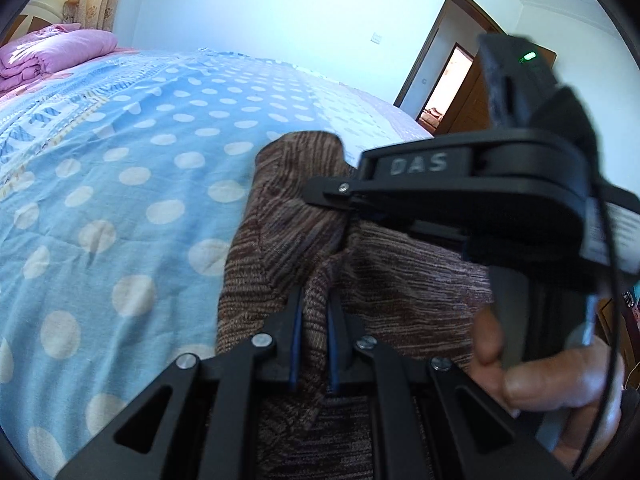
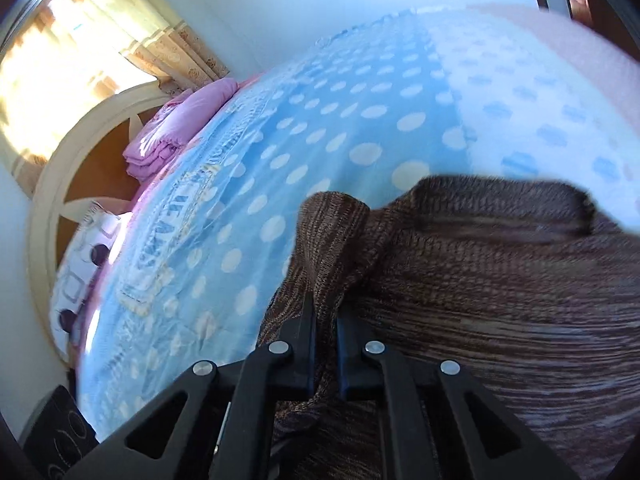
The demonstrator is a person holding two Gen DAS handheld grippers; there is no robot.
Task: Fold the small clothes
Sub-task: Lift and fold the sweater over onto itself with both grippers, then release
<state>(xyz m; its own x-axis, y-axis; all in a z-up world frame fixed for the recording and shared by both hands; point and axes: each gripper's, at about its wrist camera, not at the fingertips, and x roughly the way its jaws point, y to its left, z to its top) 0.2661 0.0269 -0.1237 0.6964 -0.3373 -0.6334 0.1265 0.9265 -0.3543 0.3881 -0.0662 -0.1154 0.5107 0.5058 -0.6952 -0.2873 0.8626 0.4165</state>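
A brown striped knit garment [image 1: 288,232] hangs lifted over the blue polka-dot bedspread [image 1: 120,184]. My left gripper [image 1: 314,308] is shut on a pinched fold of it. My right gripper [image 1: 348,196] comes in from the right, held by a hand, and is shut on the same garment's upper edge, close to the left one. In the right wrist view the right gripper [image 2: 325,312] pinches a fold of the brown garment [image 2: 500,280], which spreads out to the right above the bedspread [image 2: 320,128].
A folded pink quilt [image 1: 52,54] lies at the head of the bed, also in the right wrist view [image 2: 176,128]. A curtained window [image 2: 80,52] and curved headboard [image 2: 60,184] stand behind. An open wooden door [image 1: 452,76] is at far right.
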